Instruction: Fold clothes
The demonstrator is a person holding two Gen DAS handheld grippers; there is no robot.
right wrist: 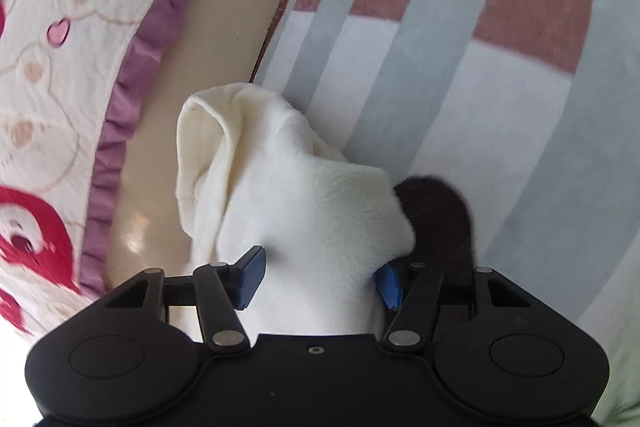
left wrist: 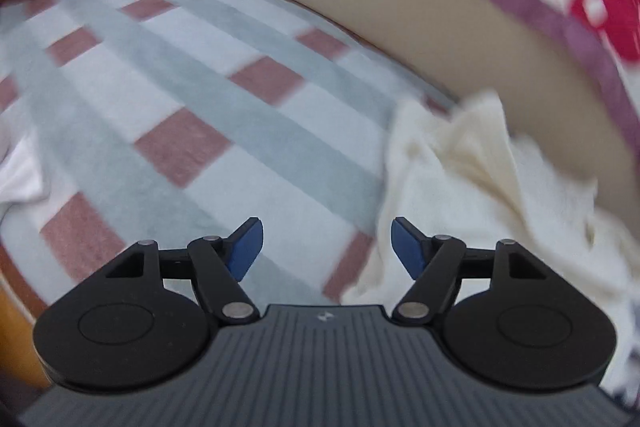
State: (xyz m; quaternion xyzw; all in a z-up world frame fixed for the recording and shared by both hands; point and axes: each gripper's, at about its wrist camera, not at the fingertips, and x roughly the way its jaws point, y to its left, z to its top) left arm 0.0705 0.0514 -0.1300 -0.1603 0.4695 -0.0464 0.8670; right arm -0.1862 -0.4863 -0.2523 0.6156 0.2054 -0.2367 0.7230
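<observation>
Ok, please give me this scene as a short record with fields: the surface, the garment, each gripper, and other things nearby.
surface: checked blanket in pale blue, grey and dusty red
garment: cream fleece garment, crumpled, lying at the blanket's edge
left gripper: open, nothing between the fingers, garment to its right
right gripper: open, the cream fleece lies between its fingers
dark item: dark cloth piece partly under the garment, kind unclear
nearby: white quilt with red print and purple frill
</observation>
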